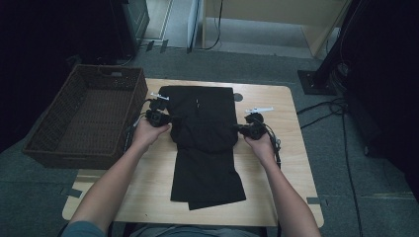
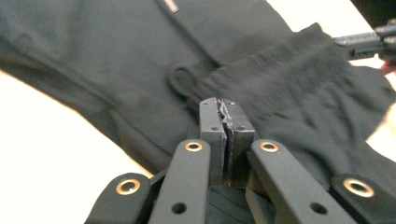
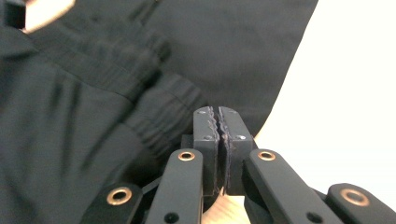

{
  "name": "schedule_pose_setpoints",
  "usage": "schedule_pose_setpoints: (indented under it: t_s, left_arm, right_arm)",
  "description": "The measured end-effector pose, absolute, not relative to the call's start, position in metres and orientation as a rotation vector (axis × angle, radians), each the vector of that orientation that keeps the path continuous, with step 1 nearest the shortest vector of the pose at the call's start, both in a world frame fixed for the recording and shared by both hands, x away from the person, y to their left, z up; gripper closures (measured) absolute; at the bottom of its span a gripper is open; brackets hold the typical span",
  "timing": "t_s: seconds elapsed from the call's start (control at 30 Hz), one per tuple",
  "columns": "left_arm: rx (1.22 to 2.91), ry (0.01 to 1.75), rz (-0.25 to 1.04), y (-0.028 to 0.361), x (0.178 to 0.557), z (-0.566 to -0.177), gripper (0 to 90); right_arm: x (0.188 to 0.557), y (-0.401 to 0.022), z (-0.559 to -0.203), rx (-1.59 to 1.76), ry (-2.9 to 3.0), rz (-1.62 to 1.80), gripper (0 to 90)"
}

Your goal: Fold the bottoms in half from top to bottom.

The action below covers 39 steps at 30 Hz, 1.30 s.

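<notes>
Left hand-held gripper (image 2: 225, 109) pinching black trousers (image 1: 205, 143), right hand-held gripper (image 3: 218, 114) clamped shut, high view adds wicker basket (image 1: 44, 143)

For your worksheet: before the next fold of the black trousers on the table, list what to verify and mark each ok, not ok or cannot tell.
1. Left gripper shut at the trousers' edge: ok.
2. Right gripper shut at the opposite edge: ok.
3. Cloth really pinched between the fingers: cannot tell.
4. Trousers wholly on the table: ok.
5. Wicker basket clear of the cloth: ok.
6. Cloth smooth: not ok, bunched at the waistband.
</notes>
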<state>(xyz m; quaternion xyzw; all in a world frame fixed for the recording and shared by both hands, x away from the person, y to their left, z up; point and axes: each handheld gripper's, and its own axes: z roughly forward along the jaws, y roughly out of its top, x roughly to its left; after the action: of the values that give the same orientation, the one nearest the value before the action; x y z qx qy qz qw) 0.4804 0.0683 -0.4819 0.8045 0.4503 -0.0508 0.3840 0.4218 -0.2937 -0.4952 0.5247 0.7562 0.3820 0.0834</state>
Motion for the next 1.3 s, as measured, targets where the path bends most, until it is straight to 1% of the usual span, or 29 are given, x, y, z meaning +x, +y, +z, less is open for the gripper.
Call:
schedule_pose_setpoints:
  t_s: [0.13, 0.2, 0.3, 0.37, 0.43, 0.53, 0.7, 0.8, 0.9, 0.93, 0.97, 1.03, 1.07, 1.1, 1.13, 1.2, 1.27, 1.3]
  left_arm:
    - [2.087, 1.149, -0.165, 0.064, 0.483, -0.497, 90.0]
    - [2.085, 1.151, -0.155, 0.059, 0.484, -0.500, 90.0]
    - [2.088, 1.171, -0.186, 0.057, 0.485, -0.507, 90.0]
    - [2.076, 1.174, -0.196, 0.056, 0.485, -0.507, 90.0]
    - [2.099, 1.132, -0.199, 0.046, 0.483, -0.508, 90.0]
    - [2.080, 1.134, -0.207, 0.041, 0.484, -0.510, 90.0]
    - [2.088, 1.071, -0.207, 0.040, 0.478, -0.503, 90.0]
    - [2.070, 1.001, -0.194, 0.046, 0.464, -0.489, 87.0]
    - [2.062, 0.970, -0.194, 0.049, 0.454, -0.483, 87.0]
    - [2.058, 0.952, -0.187, 0.049, 0.448, -0.480, 87.0]
    - [2.064, 0.919, -0.182, 0.050, 0.435, -0.476, 86.9]
    - [2.082, 0.905, -0.176, 0.050, 0.421, -0.475, 86.1]
    - [2.082, 0.905, -0.176, 0.050, 0.421, -0.475, 85.7]
    - [2.087, 0.889, -0.168, 0.050, 0.408, -0.474, 85.0]
    - [2.087, 0.889, -0.168, 0.050, 0.408, -0.474, 84.7]
    - [2.085, 0.883, -0.164, 0.053, 0.392, -0.475, 83.1]
    - [2.083, 0.880, -0.158, 0.056, 0.384, -0.477, 82.2]
    - [2.089, 0.878, -0.160, 0.059, 0.375, -0.480, 81.4]
  right_arm:
    - [0.428, -0.289, -0.509, 1.594, 2.268, 1.160, 88.5]
    - [0.430, -0.288, -0.511, 1.612, 2.264, 1.170, 89.3]
    - [0.432, -0.289, -0.512, 1.629, 2.259, 1.181, 90.0]
    - [0.432, -0.289, -0.512, 1.631, 2.263, 1.175, 90.0]
    - [0.432, -0.285, -0.512, 1.620, 2.267, 1.195, 90.0]
    - [0.434, -0.279, -0.513, 1.620, 2.267, 1.236, 90.0]
    - [0.432, -0.277, -0.508, 1.628, 2.259, 1.416, 90.0]
    - [0.416, -0.272, -0.501, 1.525, 2.307, 1.427, 89.7]
    - [0.401, -0.275, -0.496, 1.472, 2.303, 1.437, 89.0]
    - [0.401, -0.275, -0.496, 1.472, 2.303, 1.437, 89.0]
    - [0.389, -0.276, -0.493, 1.446, 2.299, 1.444, 88.6]
    - [0.377, -0.276, -0.491, 1.417, 2.311, 1.443, 87.6]
    - [0.377, -0.276, -0.491, 1.417, 2.311, 1.443, 87.6]
    - [0.365, -0.274, -0.489, 1.385, 2.317, 1.424, 86.4]
    - [0.365, -0.274, -0.489, 1.385, 2.317, 1.424, 86.4]
    - [0.349, -0.272, -0.486, 1.345, 2.329, 1.408, 85.7]
    - [0.345, -0.272, -0.485, 1.335, 2.332, 1.398, 85.4]
    - [0.333, -0.271, -0.484, 1.305, 2.341, 1.385, 85.1]
